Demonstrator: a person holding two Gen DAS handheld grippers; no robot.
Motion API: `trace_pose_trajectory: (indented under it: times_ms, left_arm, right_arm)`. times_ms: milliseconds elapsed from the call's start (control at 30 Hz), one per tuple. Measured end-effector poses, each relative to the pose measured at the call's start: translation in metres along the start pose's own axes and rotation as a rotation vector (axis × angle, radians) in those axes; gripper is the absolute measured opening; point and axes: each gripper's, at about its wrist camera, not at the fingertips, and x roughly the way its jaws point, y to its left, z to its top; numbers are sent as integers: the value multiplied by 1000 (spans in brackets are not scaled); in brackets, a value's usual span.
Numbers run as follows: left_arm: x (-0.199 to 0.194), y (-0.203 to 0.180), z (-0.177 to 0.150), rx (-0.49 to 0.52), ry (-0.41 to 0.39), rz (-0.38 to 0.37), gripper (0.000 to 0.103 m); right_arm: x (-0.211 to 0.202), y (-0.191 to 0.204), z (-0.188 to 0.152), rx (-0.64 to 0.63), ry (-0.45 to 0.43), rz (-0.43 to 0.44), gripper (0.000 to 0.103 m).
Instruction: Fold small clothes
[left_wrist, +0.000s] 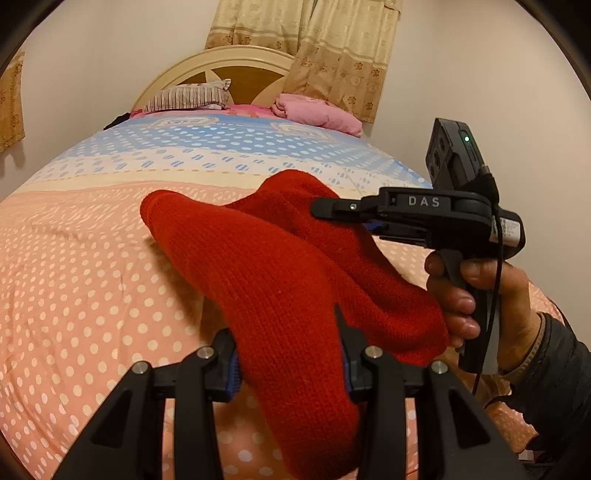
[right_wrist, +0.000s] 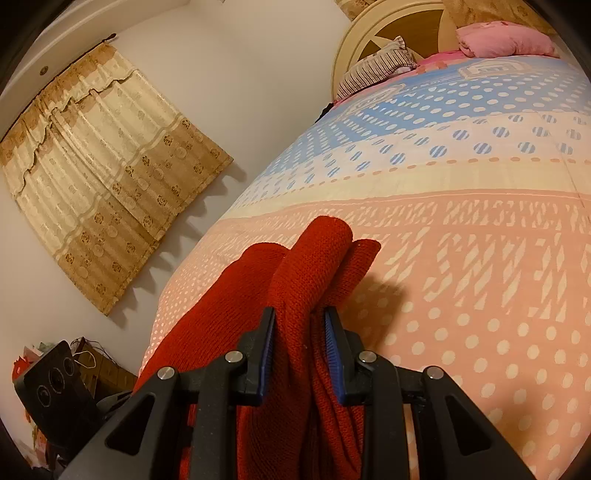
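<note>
Red knit garment is clamped by both the left hand-held gripper and the right hand-held gripper.

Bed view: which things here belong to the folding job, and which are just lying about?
In the job:
red knitted garment
left gripper
right gripper
polka-dot bedspread

Lying about:
striped pillow
folded pink blanket
beige patterned curtain

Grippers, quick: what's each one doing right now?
Left gripper: shut on the red knit garment, lifted above the bed.
Right gripper: shut on the same garment, bunched between its fingers.
</note>
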Motion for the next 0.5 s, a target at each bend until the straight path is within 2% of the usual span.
trace_pose_trajectory:
  times_ms: [300, 500]
  left_arm:
    - [0, 7, -15, 7, 22, 19, 41]
    - [4, 8, -19, 2, 45, 27, 48]
  right_arm:
    - [7, 2, -1, 0, 7, 3, 26]
    - [10, -3, -2, 11, 11, 9, 26]
